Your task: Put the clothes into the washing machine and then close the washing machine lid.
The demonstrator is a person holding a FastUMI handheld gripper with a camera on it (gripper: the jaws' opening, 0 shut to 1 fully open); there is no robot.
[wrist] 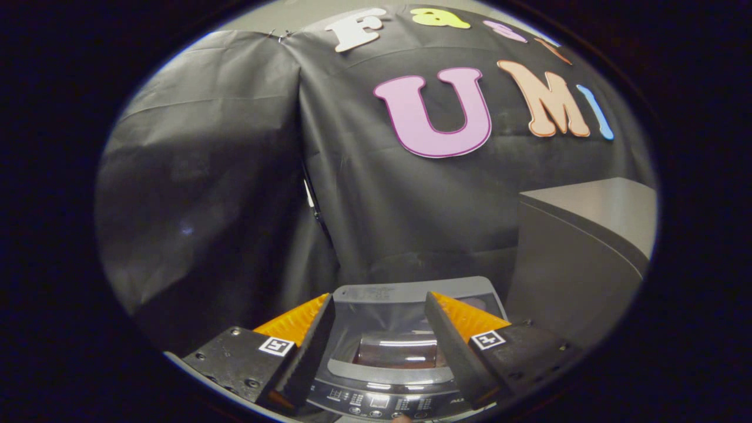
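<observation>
The grey top-loading washing machine [411, 289] stands low, just ahead of and below my fingers. Its lid with a dark see-through window [396, 351] appears to lie down flat over the tub. The control panel [382, 402] with small buttons runs along the machine's near edge. My gripper [380, 301] is open above the machine, its fingers spread to either side of the lid window with nothing between them. What is inside the tub is hidden behind reflections in the window.
A grey box-like cabinet [587, 247] stands close to the right of the machine and rises higher than it. The black cloth wall [235, 176] hangs right behind and to the left of the machine.
</observation>
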